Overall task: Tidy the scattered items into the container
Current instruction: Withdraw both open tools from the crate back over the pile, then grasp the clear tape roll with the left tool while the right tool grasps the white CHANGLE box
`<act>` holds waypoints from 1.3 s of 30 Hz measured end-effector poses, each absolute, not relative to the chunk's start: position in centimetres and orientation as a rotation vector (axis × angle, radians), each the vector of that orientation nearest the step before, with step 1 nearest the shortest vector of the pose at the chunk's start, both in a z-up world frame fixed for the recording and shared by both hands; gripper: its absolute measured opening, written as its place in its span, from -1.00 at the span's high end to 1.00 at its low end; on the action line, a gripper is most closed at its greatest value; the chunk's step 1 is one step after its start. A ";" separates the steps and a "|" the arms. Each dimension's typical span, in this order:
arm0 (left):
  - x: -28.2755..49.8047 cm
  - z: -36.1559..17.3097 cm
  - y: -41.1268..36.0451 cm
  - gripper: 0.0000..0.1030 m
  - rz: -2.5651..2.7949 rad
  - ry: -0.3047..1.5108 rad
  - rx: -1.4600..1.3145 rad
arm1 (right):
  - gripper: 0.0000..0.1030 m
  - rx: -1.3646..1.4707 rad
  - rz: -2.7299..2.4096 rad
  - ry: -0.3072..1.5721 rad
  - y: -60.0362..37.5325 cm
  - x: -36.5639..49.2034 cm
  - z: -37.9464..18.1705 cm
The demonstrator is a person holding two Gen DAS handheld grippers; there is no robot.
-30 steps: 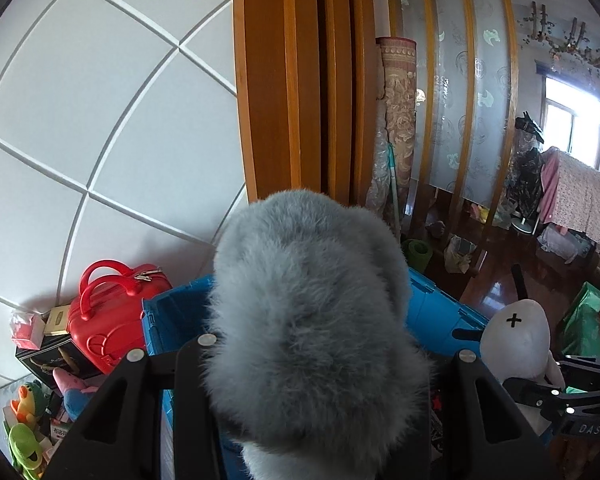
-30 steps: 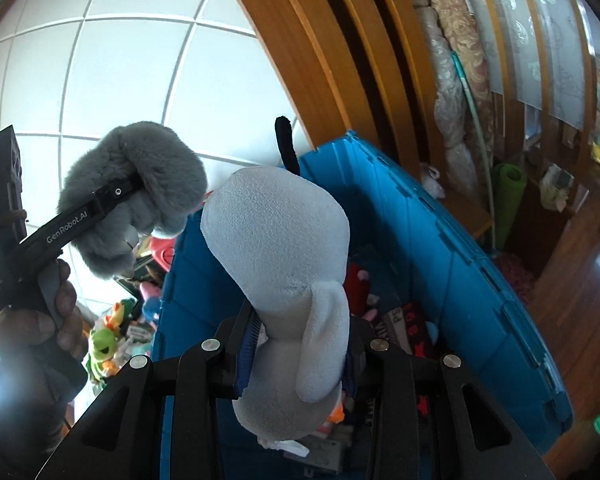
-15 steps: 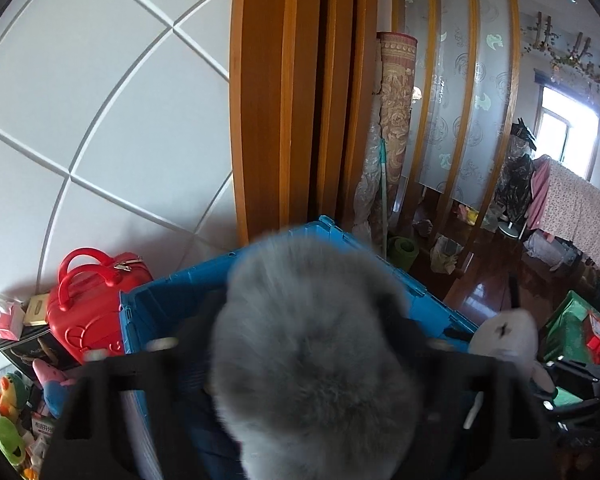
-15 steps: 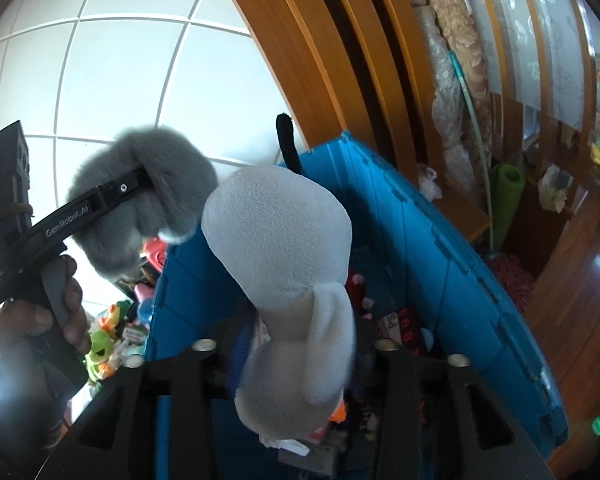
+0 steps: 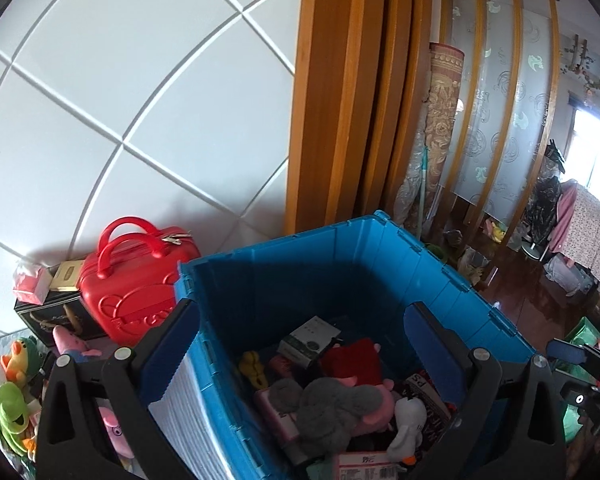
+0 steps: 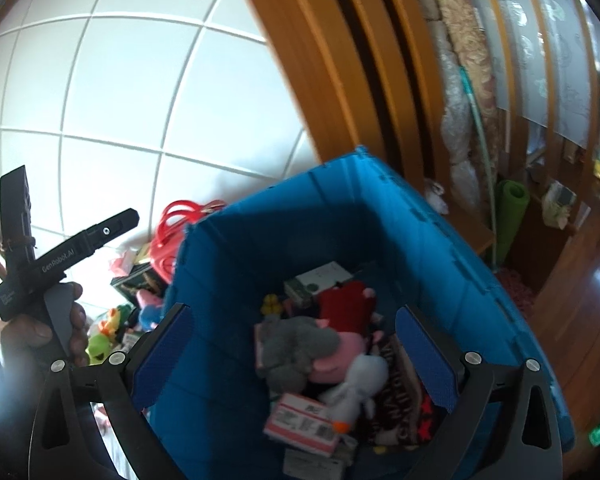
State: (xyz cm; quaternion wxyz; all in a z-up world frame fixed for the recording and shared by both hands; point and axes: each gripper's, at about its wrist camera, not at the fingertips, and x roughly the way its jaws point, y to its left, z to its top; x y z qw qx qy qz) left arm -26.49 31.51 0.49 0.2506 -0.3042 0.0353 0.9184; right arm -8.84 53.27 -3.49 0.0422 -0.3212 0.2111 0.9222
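A blue plastic crate [image 5: 364, 248] [image 6: 432, 240] holds several toys and boxes. A grey fluffy plush [image 5: 336, 404] [image 6: 296, 344] and a white plush [image 5: 408, 420] [image 6: 360, 380] lie on top of the pile inside it. My left gripper [image 5: 304, 344] is open and empty, over the crate's near left side; it also shows at the left of the right wrist view [image 6: 72, 252]. My right gripper [image 6: 296, 352] is open and empty above the crate. Part of it shows at the right edge of the left wrist view [image 5: 580, 364].
A red hard case [image 5: 136, 280] stands left of the crate by the white panelled wall. Green and pink plush toys [image 5: 12, 396] lie at the far left. A wooden screen [image 5: 340, 100] and a rolled carpet [image 5: 440, 120] stand behind the crate.
Both grippers opened. The grey plush dropped from the left gripper and the white plush from the right gripper; both now lie in the crate.
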 end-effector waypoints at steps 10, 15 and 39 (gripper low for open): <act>-24.4 0.0 23.6 -1.00 2.595 0.090 -0.868 | -0.99 -1.018 2.940 0.612 47.6 -10.5 -2.7; -22.9 -0.9 18.9 -1.00 2.636 0.081 -0.892 | -0.99 -1.038 3.010 0.591 43.9 -11.1 -2.2; -16.9 -7.3 -9.4 -1.00 2.922 -0.048 -1.144 | -0.99 -1.281 3.262 0.381 21.6 -13.6 -4.3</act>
